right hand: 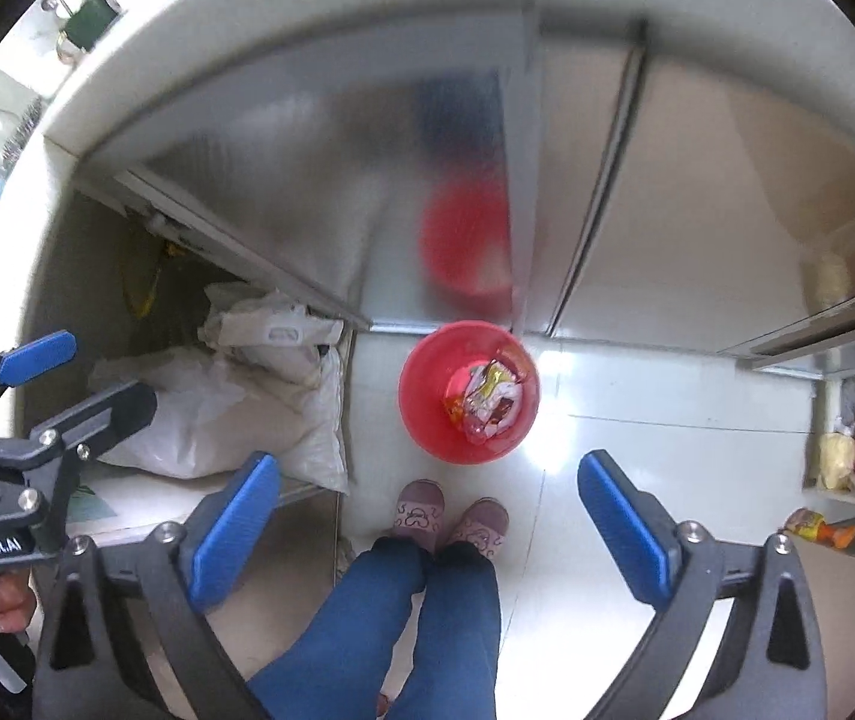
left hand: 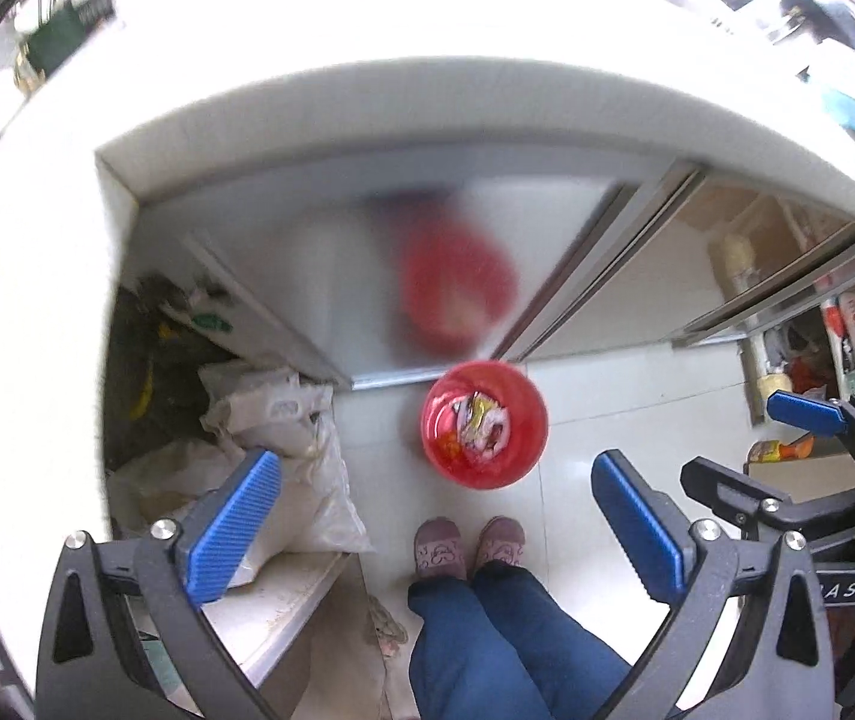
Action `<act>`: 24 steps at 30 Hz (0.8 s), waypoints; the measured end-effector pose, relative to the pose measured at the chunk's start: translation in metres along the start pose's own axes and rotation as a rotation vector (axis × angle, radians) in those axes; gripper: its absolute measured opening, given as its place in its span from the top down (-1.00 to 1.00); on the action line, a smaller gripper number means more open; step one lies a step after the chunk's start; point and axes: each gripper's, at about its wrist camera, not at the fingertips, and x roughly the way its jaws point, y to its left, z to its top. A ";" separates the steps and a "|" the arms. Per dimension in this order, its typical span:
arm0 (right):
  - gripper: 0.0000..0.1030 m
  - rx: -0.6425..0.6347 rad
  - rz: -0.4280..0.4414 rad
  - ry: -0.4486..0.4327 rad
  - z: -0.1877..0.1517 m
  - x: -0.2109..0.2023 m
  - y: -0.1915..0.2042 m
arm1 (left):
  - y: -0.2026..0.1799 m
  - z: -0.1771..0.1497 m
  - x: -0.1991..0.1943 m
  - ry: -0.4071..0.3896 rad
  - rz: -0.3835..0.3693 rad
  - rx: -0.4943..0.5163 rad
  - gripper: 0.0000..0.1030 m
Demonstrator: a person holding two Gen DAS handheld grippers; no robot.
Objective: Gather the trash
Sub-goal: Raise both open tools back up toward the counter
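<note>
A red bin (left hand: 526, 456) (right hand: 427, 402) stands on the white tiled floor below both grippers, with crumpled snack wrappers (left hand: 481, 426) (right hand: 490, 399) lying inside. My left gripper (left hand: 436, 468) points down above it, open, nothing between its blue pads. My right gripper (right hand: 427, 468) hangs beside it, also open and holding nothing. Each gripper shows in the other's view: the right gripper (left hand: 751, 444) at the right edge, the left gripper (right hand: 91, 378) at the left edge. Another orange-yellow wrapper (left hand: 781, 451) (right hand: 817, 525) lies on a low surface at the right.
The person's feet in pink slippers (left hand: 469, 546) (right hand: 451, 516) stand just before the bin. Frosted sliding cabinet doors (left hand: 367, 276) under a white counter (left hand: 427, 96) rise behind it. White plastic bags (left hand: 283, 420) (right hand: 235, 408) fill the open cabinet at left. A cluttered shelf (right hand: 853, 456) sits at right.
</note>
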 end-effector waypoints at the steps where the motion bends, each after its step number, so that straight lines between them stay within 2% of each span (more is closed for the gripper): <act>1: -0.96 0.000 -0.003 -0.016 0.001 -0.011 0.000 | -0.001 0.003 -0.010 -0.013 -0.001 0.002 -1.00; 13: -0.98 0.007 -0.018 -0.209 0.014 -0.134 0.008 | -0.023 0.032 -0.129 -0.181 0.008 0.065 -1.00; 19: -0.98 -0.024 -0.008 -0.283 0.024 -0.166 0.014 | -0.022 0.040 -0.166 -0.238 0.010 0.054 -1.00; 24: -0.98 -0.054 0.001 -0.322 0.033 -0.175 0.021 | -0.016 0.048 -0.181 -0.267 0.025 0.021 -1.00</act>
